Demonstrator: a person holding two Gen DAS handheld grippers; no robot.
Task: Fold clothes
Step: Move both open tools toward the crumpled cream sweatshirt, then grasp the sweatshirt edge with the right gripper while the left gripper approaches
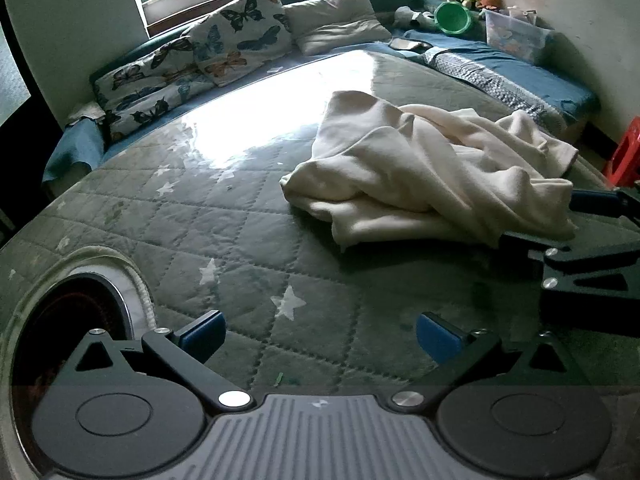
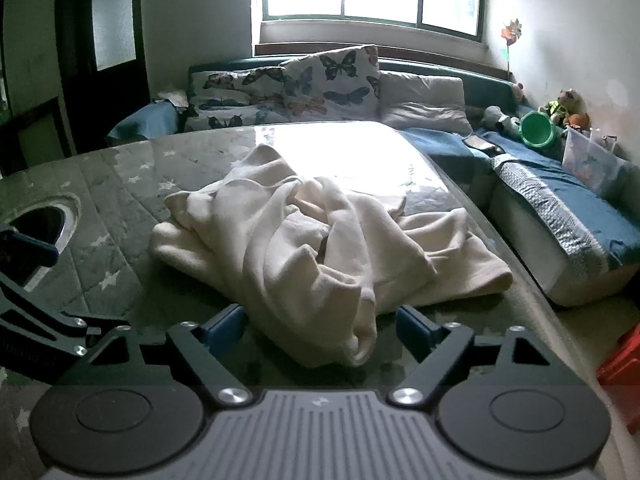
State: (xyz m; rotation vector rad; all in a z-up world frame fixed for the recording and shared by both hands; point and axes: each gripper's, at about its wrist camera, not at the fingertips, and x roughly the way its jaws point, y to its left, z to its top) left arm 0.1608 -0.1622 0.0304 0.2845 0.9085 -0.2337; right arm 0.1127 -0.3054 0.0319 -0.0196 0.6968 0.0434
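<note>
Lying crumpled, cream garment (image 2: 304, 248) beside sofa (image 2: 560, 216) (butterfly cushions (image 2: 320, 84) behind).

No writing, label, brand or number can be read anywhere. The worktop cover (image 1: 248, 248) carries only pale star shapes, and the cushions (image 2: 328, 80) behind it show only printed butterflies.
</note>
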